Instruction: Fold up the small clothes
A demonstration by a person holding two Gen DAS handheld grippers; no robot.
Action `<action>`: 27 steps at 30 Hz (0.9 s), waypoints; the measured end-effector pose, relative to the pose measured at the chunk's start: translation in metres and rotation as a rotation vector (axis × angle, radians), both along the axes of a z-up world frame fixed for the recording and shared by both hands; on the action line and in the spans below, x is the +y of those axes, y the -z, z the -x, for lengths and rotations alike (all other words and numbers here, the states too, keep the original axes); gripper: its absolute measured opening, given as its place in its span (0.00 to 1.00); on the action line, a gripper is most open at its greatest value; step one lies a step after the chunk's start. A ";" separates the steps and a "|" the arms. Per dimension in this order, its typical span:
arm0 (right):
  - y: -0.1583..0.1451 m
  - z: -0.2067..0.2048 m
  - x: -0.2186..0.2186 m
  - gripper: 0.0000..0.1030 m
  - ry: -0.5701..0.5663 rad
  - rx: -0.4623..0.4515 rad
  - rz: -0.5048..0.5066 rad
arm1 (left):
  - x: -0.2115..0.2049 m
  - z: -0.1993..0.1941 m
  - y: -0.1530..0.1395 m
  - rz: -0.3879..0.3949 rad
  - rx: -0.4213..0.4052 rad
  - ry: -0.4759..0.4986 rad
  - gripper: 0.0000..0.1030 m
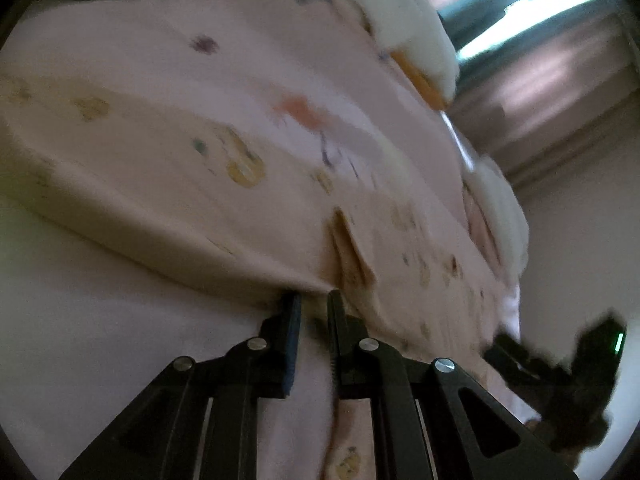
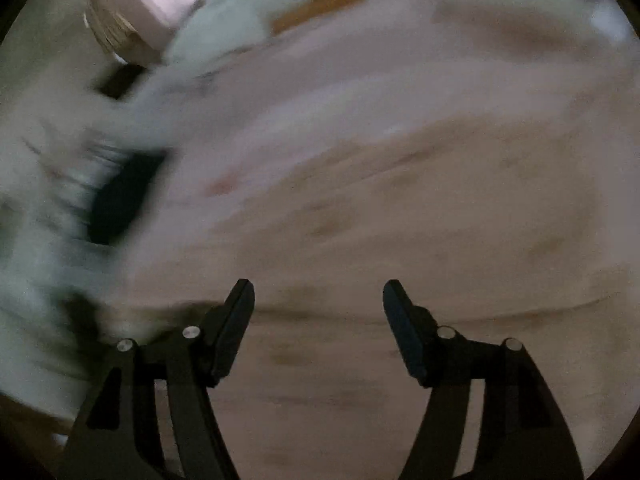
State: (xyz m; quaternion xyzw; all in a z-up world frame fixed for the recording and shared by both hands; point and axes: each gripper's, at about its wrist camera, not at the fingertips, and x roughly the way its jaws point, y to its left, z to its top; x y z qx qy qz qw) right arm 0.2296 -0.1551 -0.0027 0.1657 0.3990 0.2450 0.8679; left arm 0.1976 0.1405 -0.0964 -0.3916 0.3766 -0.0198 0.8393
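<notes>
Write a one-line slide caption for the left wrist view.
Left gripper pinches the pink printed garment at a fold.

Pinkish curtains (image 1: pixel 532 92) hang at two o'clock in the left wrist view, a bright window strip (image 1: pixel 520 24) crossing them, pale wall (image 1: pixel 580 240) below.

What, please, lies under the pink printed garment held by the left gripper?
Beneath the pink garment a pale surface shows beside the left gripper; whatever lies under the spread cloth is covered.

A home bedroom: pink printed bedsheet (image 1: pixel 168 92), white pillows (image 1: pixel 416 40) and pink curtains (image 1: pixel 532 92).
</notes>
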 end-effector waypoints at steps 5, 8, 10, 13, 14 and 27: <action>0.032 0.008 -0.055 0.61 0.194 -0.110 0.507 | 0.050 0.025 -0.003 -0.013 0.016 -0.233 0.17; 0.069 0.007 -0.094 0.65 0.231 -0.074 0.464 | 0.083 0.045 0.007 0.074 0.034 -0.322 0.19; 0.093 0.013 -0.121 0.79 0.270 -0.077 0.305 | 0.103 0.057 0.012 0.156 0.022 -0.362 0.36; 0.096 0.018 -0.158 0.80 0.276 -0.079 0.010 | 0.132 0.081 0.007 0.150 0.021 -0.427 0.51; 0.099 0.016 -0.170 0.79 0.279 -0.077 -0.066 | 0.137 0.086 0.005 0.124 0.020 -0.433 0.53; 0.115 0.016 -0.187 0.39 0.261 -0.042 -0.183 | 0.220 0.108 0.010 0.180 0.079 -0.688 0.60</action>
